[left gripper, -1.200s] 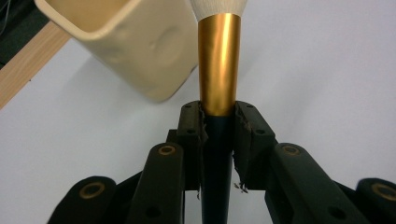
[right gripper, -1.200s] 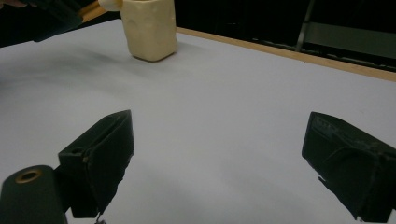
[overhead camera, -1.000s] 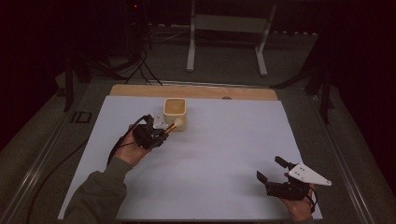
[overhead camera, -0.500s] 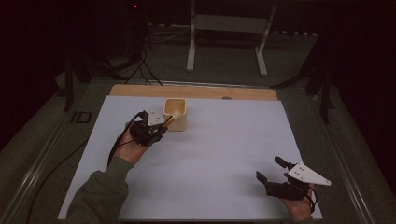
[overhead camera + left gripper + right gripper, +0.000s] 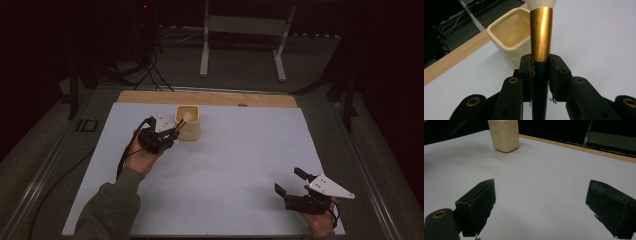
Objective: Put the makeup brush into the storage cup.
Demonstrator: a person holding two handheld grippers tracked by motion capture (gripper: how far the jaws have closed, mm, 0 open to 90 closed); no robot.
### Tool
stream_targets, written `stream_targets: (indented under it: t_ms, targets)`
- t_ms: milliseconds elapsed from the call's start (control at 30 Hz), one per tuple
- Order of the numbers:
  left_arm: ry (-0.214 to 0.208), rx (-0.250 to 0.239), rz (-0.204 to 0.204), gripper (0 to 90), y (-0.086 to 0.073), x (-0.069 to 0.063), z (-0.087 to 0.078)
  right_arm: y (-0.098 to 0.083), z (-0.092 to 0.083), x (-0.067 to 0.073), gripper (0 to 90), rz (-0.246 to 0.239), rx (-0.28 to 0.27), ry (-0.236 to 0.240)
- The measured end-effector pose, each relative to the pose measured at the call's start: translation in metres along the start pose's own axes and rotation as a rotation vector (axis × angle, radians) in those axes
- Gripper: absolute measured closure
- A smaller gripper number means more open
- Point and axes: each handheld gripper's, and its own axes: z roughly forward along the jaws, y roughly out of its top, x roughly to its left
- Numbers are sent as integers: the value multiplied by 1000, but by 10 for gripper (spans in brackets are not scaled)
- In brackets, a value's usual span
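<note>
My left gripper point(image 5: 167, 139) is shut on the dark handle of a brush point(image 5: 180, 124) with a gold ferrule and white bristles. In the left gripper view the pads clamp the brush point(image 5: 541, 32) just below the gold part. The bristle end reaches the mouth of a cream square cup point(image 5: 189, 122) that stands upright at the back of the white sheet. That cup point(image 5: 510, 37) lies just left of the brush. My right gripper point(image 5: 288, 180) rests low at the front right, open, with nothing between its jaws. Its own view has the cup point(image 5: 504, 135) far ahead.
A white sheet point(image 5: 240, 155) covers the table, and a wooden strip point(image 5: 215, 98) runs along its back edge. Beyond it stand a metal frame's legs point(image 5: 204, 55) and a tangle of cables point(image 5: 145, 70) on the dark floor. A cable point(image 5: 122, 160) trails from the left gripper.
The left gripper has turned a little, bringing the brush head from beside the cup up to its mouth. The right gripper has stayed where it was.
</note>
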Motion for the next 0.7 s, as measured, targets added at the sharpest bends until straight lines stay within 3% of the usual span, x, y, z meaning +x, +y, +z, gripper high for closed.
stream_targets:
  t_ms: [700]
  targets:
    - [18, -81, -92, 752, 0, 8, -3, 0, 0, 0, 90, 1, 0, -2]
